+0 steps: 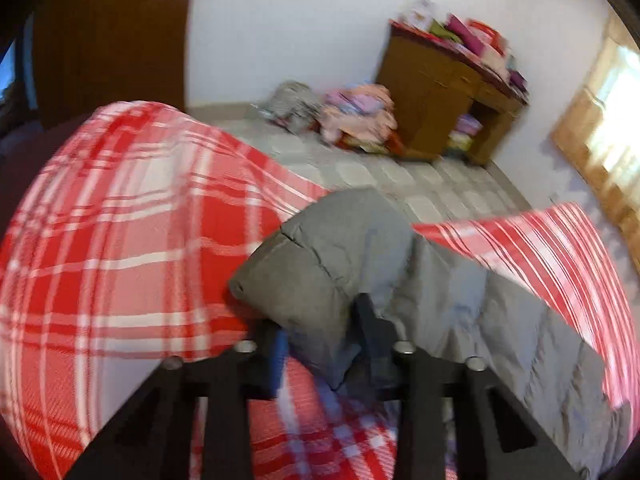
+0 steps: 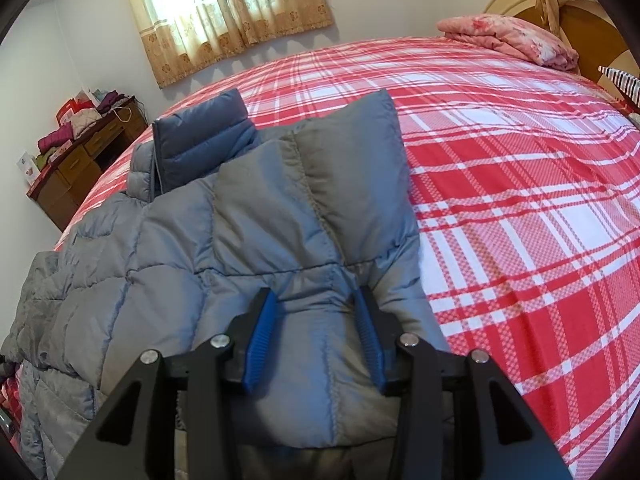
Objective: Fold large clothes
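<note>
Black linkage bars fill the bottom of both views. Between the blue pads of the right gripper (image 2: 316, 338), low in the frame's middle, sits a puffed fold of the grey jacket (image 2: 240, 216); the pads press its sides, clamped on it. That jacket spreads from the bottom centre to the left edge over the red plaid bed (image 2: 520, 184), collar up toward the upper left. A pink blanket (image 2: 512, 38) lies folded at the upper right, curtains (image 2: 224, 12) hang top centre, and a wooden desk (image 2: 80, 160) stands at the left.

In the blurred left view, the left gripper (image 1: 320, 336) at bottom centre has its fingers nearly together, pinching a jacket (image 1: 320, 248) corner. Clothes are heaped on the floor (image 1: 400, 176) beside the desk (image 1: 432, 88) in the upper right.
</note>
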### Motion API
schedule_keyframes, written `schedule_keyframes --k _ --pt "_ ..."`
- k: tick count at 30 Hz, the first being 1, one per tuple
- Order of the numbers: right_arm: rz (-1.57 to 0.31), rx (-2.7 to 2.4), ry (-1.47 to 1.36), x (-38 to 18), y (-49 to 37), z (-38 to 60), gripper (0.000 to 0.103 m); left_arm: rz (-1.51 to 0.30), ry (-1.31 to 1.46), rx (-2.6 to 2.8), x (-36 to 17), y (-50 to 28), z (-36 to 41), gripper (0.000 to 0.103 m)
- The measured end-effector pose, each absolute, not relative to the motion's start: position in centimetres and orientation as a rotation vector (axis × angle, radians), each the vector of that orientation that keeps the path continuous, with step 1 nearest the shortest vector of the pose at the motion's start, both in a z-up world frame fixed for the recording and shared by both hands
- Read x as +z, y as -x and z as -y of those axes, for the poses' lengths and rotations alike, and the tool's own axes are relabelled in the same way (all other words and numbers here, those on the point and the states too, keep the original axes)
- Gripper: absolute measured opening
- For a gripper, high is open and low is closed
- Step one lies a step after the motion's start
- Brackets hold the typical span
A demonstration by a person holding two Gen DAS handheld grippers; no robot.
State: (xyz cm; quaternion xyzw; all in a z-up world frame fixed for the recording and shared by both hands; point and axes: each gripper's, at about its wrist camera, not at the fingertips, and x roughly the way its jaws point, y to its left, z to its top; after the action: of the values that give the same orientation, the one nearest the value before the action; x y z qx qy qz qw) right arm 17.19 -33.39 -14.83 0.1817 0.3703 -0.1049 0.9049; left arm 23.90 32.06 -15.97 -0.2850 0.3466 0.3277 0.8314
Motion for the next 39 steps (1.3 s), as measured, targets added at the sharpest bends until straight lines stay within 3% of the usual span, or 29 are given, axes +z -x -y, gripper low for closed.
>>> schedule_keyframes --k 3,7,15,22,31,33,34,36,39 --pt "-0.762 -0.213 -0.381 -14.8 -17.1 33.5 0.044 -0.690 0.526 0.663 -14.2 -24.3 -31.0 0.015" --pt "-0.762 -0.213 -0.381 -14.8 -17.1 33.5 0.044 -0.568 0.442 0.509 -9.9 -24.0 -27.0 0.015" --pt "-0.763 -0.213 -0.379 -14.8 -17.1 33.4 0.044 -0.430 0.183 0.002 -3.5 -22.3 -10.4 0.015" --pt "-0.758 -0.206 -0.392 -14.8 -17.0 33.6 0.044 -0.545 0.059 -0.376 -7.2 -20.6 4.2 0.015" --pt "-0.752 -0.189 -0.416 -14.8 -16.9 33.8 0.046 -0.758 -0.060 -0.626 -11.2 -17.5 10.8 0.017" --pt "-0.753 -0.177 -0.423 -14.7 -17.0 33.9 0.048 -0.776 -0.073 -0.637 -11.3 -16.6 11.1 0.025" --pt "-0.753 -0.162 -0.429 -14.7 -17.1 33.9 0.054 -0.786 -0.072 -0.639 -11.2 -16.0 10.7 0.029" --pt "-0.766 -0.144 -0.441 -14.2 -17.2 34.0 0.061 -0.790 -0.073 -0.641 -11.2 -14.9 10.1 0.049" --pt "-0.722 -0.132 -0.520 -12.4 -15.6 34.5 0.064 -0.785 -0.070 -0.634 -11.2 -14.3 10.0 0.052"
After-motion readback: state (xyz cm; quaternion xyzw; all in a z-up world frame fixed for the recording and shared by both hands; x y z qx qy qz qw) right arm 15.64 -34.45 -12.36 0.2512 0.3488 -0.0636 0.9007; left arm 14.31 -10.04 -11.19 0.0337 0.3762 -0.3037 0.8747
